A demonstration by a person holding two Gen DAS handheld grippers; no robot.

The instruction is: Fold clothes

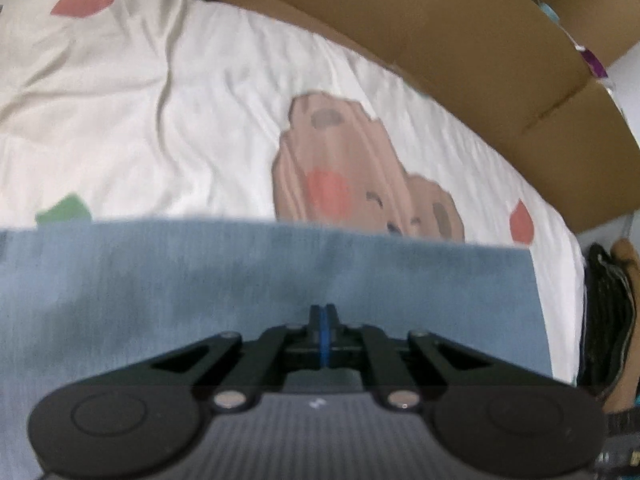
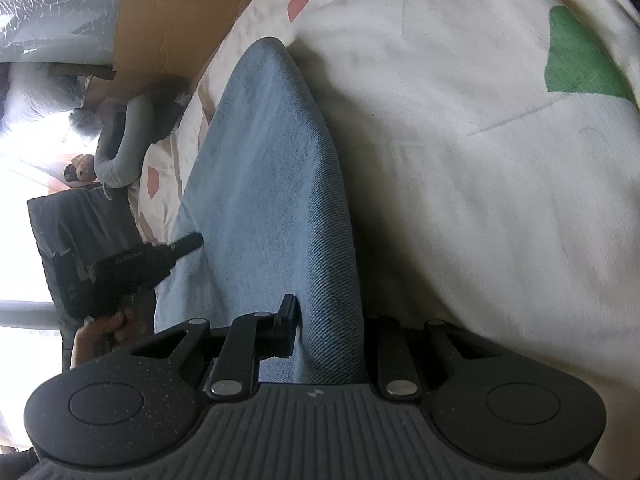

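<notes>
A light blue denim garment [image 1: 260,280] lies flat on a white printed bedsheet [image 1: 160,120]. In the left wrist view my left gripper [image 1: 324,316] is shut just above the denim, its fingers pressed together with no cloth visible between them. The right wrist view shows the denim [image 2: 272,168] rising in a long ridge-like fold towards the camera. My right gripper [image 2: 324,320] is shut on the near end of that fold. Its left finger [image 2: 286,320] shows, while cloth hides the other. My left gripper [image 2: 188,245] appears there too, its tip at the denim's left edge, held by a hand [image 2: 100,332].
Brown cardboard [image 1: 460,40] runs along the far side of the bed. A bear print [image 1: 352,172] and red and green patches mark the sheet. A dark bag [image 1: 608,320] sits past the sheet's right edge. A grey sleeve-like roll [image 2: 124,144] and dark fabric [image 2: 80,224] lie left of the bed.
</notes>
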